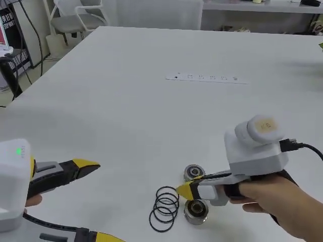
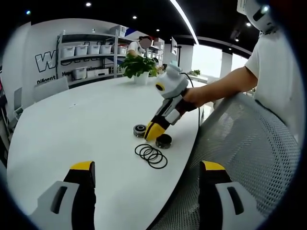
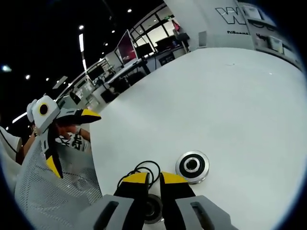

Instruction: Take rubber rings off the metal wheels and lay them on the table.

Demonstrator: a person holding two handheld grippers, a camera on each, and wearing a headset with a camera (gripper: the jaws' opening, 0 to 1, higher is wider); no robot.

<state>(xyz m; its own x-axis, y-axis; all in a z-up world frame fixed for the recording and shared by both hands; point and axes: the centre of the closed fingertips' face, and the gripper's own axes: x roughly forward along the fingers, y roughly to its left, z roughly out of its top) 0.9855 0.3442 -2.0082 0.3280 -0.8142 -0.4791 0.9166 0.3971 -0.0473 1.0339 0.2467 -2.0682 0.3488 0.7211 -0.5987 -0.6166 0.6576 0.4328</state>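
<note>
Two metal wheels lie near the table's front edge, one flat point(image 1: 194, 172) point(image 2: 140, 129) point(image 3: 192, 166) and one point(image 1: 196, 210) point(image 2: 164, 140) point(image 3: 152, 207) closer to me. Several black rubber rings point(image 1: 164, 206) point(image 2: 151, 155) point(image 3: 144, 170) lie overlapped just left of the nearer wheel. My right gripper point(image 1: 184, 190) point(image 2: 152, 132) point(image 3: 156, 178) hovers between the wheels, its yellow tips together, with nothing visible between them. My left gripper point(image 1: 101, 200) point(image 2: 147, 167) point(image 3: 72, 141) is held wide open and empty, well to the left of the rings.
The white table point(image 1: 151, 101) stretches far ahead, with a flush socket strip point(image 1: 207, 78) at its middle. A mesh chair point(image 2: 235, 139) stands by the near edge. A potted plant point(image 2: 138, 64) sits on the table's far end, and shelves point(image 2: 86, 52) line the wall.
</note>
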